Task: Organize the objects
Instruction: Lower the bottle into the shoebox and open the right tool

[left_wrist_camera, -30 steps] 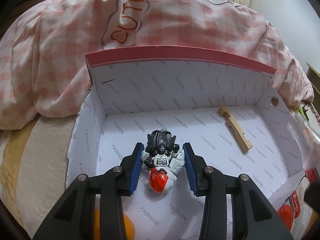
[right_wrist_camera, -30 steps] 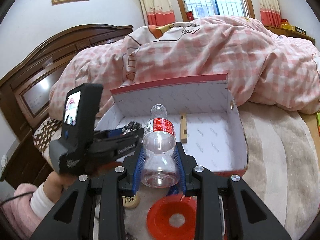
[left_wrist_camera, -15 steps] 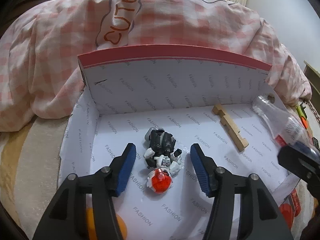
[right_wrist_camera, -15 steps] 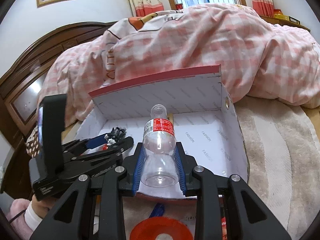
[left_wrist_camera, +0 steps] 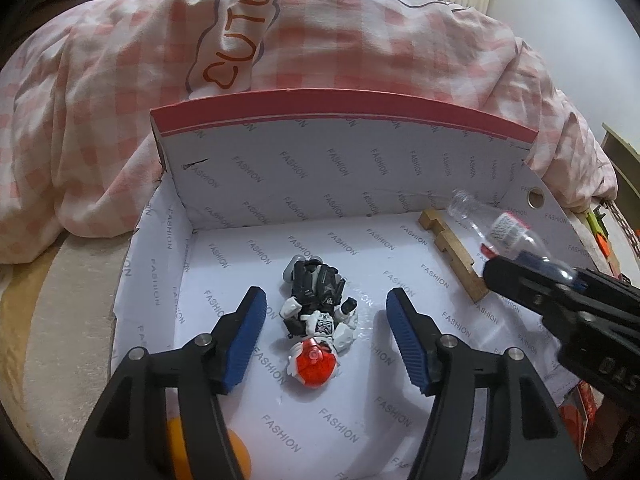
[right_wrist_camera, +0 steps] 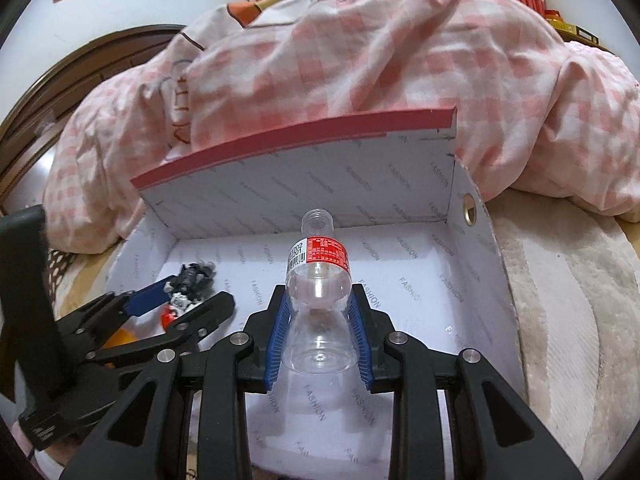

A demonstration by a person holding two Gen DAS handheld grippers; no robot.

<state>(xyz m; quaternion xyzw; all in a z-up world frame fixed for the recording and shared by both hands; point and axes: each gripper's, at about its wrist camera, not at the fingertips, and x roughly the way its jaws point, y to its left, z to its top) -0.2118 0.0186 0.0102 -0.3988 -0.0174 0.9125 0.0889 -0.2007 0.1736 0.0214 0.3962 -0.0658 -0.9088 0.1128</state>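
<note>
A white cardboard box [left_wrist_camera: 340, 152] with a red rim lies open on the bed. On its floor lies a black, white and red toy robot [left_wrist_camera: 318, 320], between the jaws of my left gripper [left_wrist_camera: 325, 296]. Those jaws are opening, and the blue pads stand clear of the toy on both sides. My right gripper [right_wrist_camera: 319, 294] is shut on a clear plastic bottle [right_wrist_camera: 319, 256] with a red label and no cap. It holds the bottle over the right half of the box. A notched wooden piece [left_wrist_camera: 456, 256] lies at the box's back right.
A pink checked blanket [left_wrist_camera: 280, 40] is heaped behind the box. An orange ball [left_wrist_camera: 236, 456] lies under my left gripper at the box's near edge. A beige fluffy rug [right_wrist_camera: 560, 300] runs along the right. A dark wooden headboard [right_wrist_camera: 80, 64] stands at the far left.
My left jaws have spread wide and let go of the toy robot, which now lies on the box floor. My right gripper has carried the bottle forward and down over the box.
</note>
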